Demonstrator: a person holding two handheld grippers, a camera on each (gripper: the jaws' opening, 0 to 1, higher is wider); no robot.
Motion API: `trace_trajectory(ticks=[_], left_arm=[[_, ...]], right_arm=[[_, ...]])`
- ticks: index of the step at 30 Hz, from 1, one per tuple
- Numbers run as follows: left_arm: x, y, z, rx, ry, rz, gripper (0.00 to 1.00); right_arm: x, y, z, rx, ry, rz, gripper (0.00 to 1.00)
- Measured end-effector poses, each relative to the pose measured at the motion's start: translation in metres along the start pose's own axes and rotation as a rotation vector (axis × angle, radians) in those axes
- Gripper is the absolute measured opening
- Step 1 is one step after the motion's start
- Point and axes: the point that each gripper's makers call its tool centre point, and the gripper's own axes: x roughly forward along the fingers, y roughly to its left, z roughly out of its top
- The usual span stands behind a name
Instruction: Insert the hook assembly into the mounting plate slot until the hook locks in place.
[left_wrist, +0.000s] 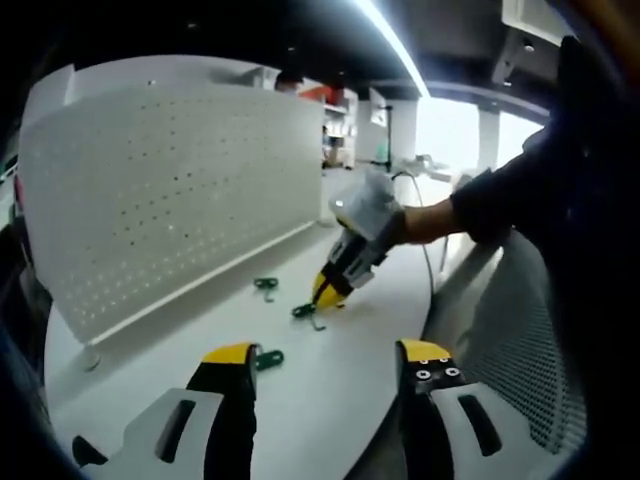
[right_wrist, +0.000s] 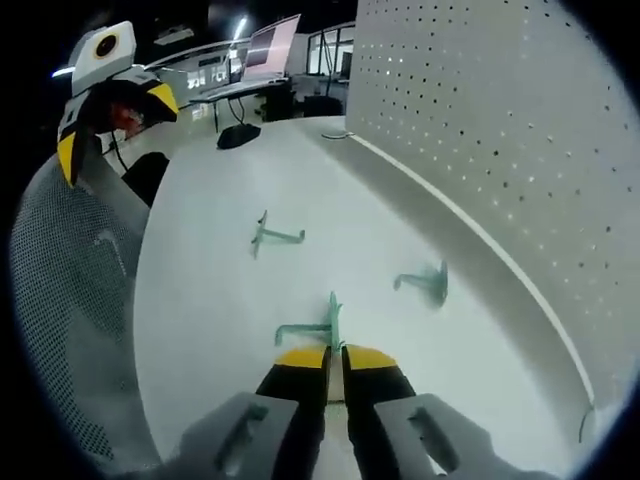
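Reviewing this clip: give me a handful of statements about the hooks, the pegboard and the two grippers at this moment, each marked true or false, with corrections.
1. The right gripper is closed on a green hook lying on the table. True.
2. The left gripper grips a hook. False: its jaws stand open with nothing between them; a hook lies beside its left jaw.
3. Three green hooks are on the table in the right gripper view. True.
4. One hook already hangs in the pegboard. False: the visible holes are bare and the hooks lie on the table.
5. The pegboard lies flat on the table. False: it stands upright along the table's edge.
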Motion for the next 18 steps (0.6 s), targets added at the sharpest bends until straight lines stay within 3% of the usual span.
trace_trajectory(ticks=[18], left_arm=[[0.0, 0.0, 0.0, -0.002, 0.004, 0.004, 0.57]], right_arm=[[-0.005, -0.003, 0.011, 0.011, -0.045, -0.007, 0.02]])
